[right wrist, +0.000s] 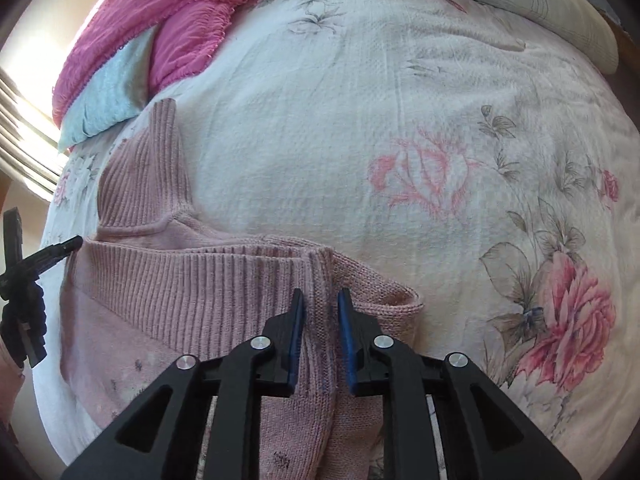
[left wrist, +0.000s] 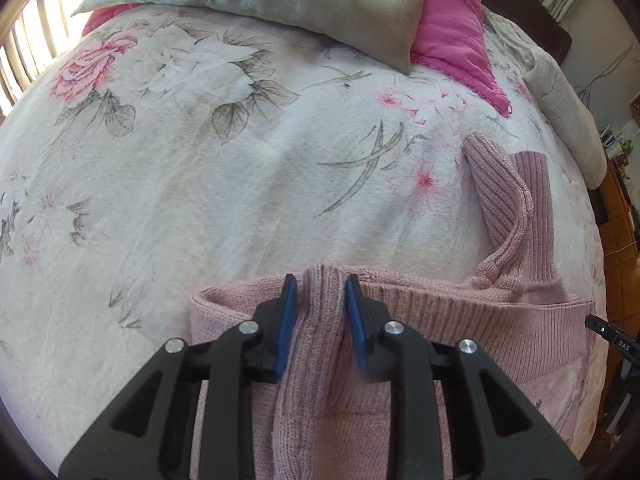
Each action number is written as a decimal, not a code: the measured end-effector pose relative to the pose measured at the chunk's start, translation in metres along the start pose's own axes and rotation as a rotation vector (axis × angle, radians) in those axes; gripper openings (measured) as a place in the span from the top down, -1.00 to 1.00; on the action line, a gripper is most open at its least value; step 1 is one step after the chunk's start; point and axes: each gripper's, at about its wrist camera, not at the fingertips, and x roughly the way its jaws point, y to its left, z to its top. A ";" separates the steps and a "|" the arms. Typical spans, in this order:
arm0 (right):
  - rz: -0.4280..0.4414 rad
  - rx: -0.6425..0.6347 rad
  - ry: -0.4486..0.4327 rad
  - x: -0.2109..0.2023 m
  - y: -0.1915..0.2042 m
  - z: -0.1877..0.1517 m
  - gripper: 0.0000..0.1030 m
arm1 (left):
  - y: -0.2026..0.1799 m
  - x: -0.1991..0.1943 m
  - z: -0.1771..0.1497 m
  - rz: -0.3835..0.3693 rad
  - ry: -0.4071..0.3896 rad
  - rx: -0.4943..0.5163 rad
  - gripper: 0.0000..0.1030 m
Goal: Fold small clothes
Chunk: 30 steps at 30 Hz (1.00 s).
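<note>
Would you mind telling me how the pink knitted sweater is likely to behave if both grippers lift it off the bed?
The pink sweater would probably sag between the left gripper and the right gripper, since its knit already bunches into a ridge between each one's fingers. Its loose sleeve would likely dangle. The ribbed texture suggests it won't slip easily.

Bright daylight from the far left of each gripper, with strong fisheye warp at the rims.

In both wrist views the window (left wrist: pixel 24 52) beyond the slats, up and to the left of the fingers, is blown out to white glare. The floral bedspread (left wrist: pixel 240 168) ahead is evenly lit, with soft shadows in its creases; its pattern bulges and bends toward the dark round borders. The pink knit sweater (right wrist: pixel 224 280) between the fingers is sharp at its ribbing, slightly blurred closest to the lens.
</note>
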 end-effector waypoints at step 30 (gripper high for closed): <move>0.166 -0.169 0.078 -0.026 0.061 -0.049 0.24 | -0.046 -0.036 -0.059 -0.124 0.047 0.230 0.28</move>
